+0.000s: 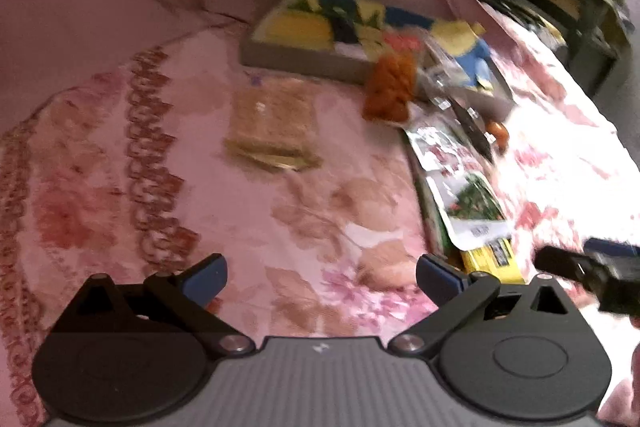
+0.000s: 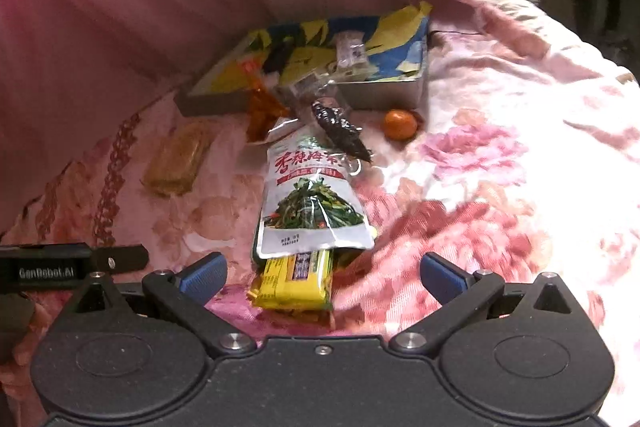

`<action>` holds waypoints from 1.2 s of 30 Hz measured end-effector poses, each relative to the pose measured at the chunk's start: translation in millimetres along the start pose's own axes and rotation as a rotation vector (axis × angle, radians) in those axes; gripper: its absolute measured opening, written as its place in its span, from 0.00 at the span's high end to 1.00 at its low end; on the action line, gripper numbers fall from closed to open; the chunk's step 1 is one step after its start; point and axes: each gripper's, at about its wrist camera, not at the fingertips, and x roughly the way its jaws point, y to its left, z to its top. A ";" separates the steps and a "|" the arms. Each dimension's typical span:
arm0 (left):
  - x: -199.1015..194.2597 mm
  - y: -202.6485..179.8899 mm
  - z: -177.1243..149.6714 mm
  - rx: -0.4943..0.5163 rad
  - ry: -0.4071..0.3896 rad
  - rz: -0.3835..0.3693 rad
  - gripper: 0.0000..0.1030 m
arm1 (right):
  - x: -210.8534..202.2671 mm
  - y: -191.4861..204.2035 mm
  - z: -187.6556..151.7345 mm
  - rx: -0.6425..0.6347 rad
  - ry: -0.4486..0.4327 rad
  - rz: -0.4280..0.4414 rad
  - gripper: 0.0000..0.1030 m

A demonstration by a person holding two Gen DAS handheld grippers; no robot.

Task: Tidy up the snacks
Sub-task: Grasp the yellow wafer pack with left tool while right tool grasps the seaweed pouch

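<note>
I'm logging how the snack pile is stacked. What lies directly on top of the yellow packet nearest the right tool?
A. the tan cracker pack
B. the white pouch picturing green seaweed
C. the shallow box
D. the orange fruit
B: in the right wrist view the white seaweed pouch overlaps the far end of the yellow packet, while the other items sit apart.

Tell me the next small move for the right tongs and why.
Probably ease the right tongs forward and close on the yellow snack pack. They are open and empty, and that pack lies right between the fingers, its far end tucked under the seaweed pouch. The box behind already holds some snacks, so it looks like the destination.
</note>
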 end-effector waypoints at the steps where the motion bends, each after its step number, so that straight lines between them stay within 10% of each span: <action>1: 2.9 -3.5 -1.0 0.017 0.010 -0.013 0.01 | 5.8 -0.6 5.9 -0.021 0.007 -0.001 0.01; 18: 40.1 -58.1 -11.6 0.203 0.046 -0.270 0.05 | 109.6 18.2 59.4 -0.184 0.083 0.038 0.11; 23: 49.8 -68.8 -13.6 0.214 0.058 -0.325 0.13 | 110.3 13.8 64.7 -0.145 0.070 0.051 0.41; 31: 51.1 -71.4 -13.3 0.215 0.063 -0.339 0.22 | 100.7 9.1 69.3 -0.138 0.065 0.040 0.63; 36: 49.3 -73.1 -13.1 0.223 0.063 -0.328 0.22 | 102.3 -4.5 68.5 -0.072 0.092 0.073 0.44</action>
